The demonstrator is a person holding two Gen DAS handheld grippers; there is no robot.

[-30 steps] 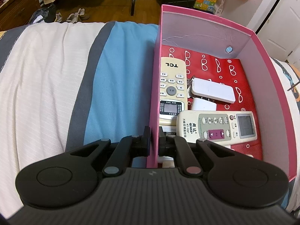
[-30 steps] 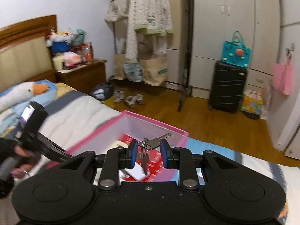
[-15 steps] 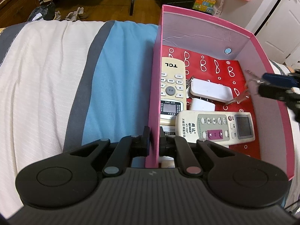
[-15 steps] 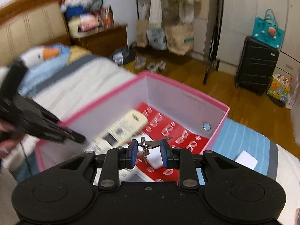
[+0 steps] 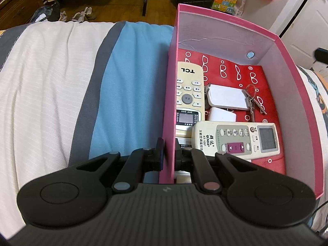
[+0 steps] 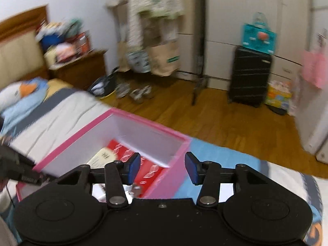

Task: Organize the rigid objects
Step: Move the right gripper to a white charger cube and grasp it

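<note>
A pink box (image 5: 291, 94) with a red patterned floor stands on the bed. My left gripper (image 5: 169, 153) is shut on the box's left wall. Inside lie a cream TCL remote (image 5: 189, 86), a white QUNDA remote (image 5: 235, 139), a white charger (image 5: 226, 97), a smaller white adapter (image 5: 221, 114) and a bunch of keys (image 5: 253, 100). My right gripper (image 6: 163, 167) is open and empty, raised above the box's corner (image 6: 180, 149). A bit of the keys (image 6: 135, 188) shows under it.
The bed has a white, grey and blue striped cover (image 5: 61, 86). A goose plush (image 6: 18, 90) lies near the headboard. Beyond the bed are a wooden floor, a nightstand (image 6: 80, 67), a clothes rack (image 6: 155, 30) and a black suitcase (image 6: 250, 75).
My right gripper carried the keys over the box, opened and let them go. The keys now lie in the box beside the charger. My right gripper has pulled back. The left gripper has not moved.
</note>
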